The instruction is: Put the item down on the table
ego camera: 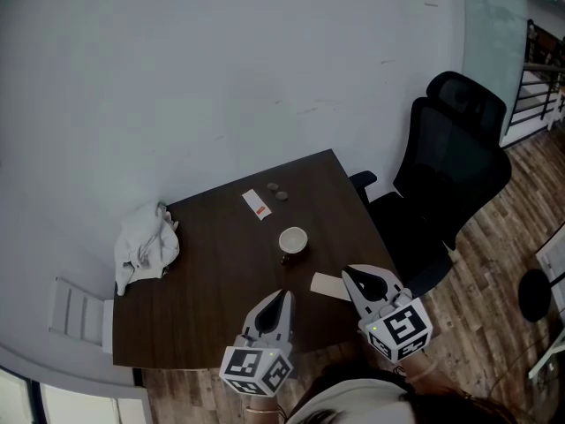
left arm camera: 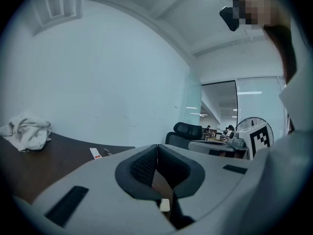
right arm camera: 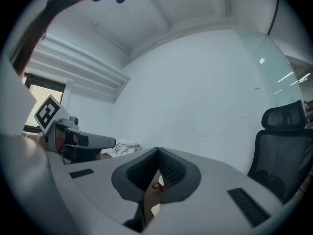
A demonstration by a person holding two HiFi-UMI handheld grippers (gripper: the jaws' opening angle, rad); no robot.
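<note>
Both grippers hover over the near edge of the dark brown table (ego camera: 212,272). My left gripper (ego camera: 284,296) is shut, its black pads meeting with nothing between them, as the left gripper view (left arm camera: 157,146) also shows. My right gripper (ego camera: 351,276) is likewise shut and empty, seen again in the right gripper view (right arm camera: 158,150). A small cup (ego camera: 293,240) with a pale inside stands upright mid-table, just beyond both tips; it peeks out under the right jaws (right arm camera: 159,183). A pale flat card (ego camera: 327,284) lies on the table beside the right gripper.
A crumpled white cloth (ego camera: 146,246) lies at the table's left end. A white slip with a red mark (ego camera: 256,204) and two small round pieces (ego camera: 277,191) lie near the far edge. A black office chair (ego camera: 450,170) stands right of the table, by the pale wall (ego camera: 221,78).
</note>
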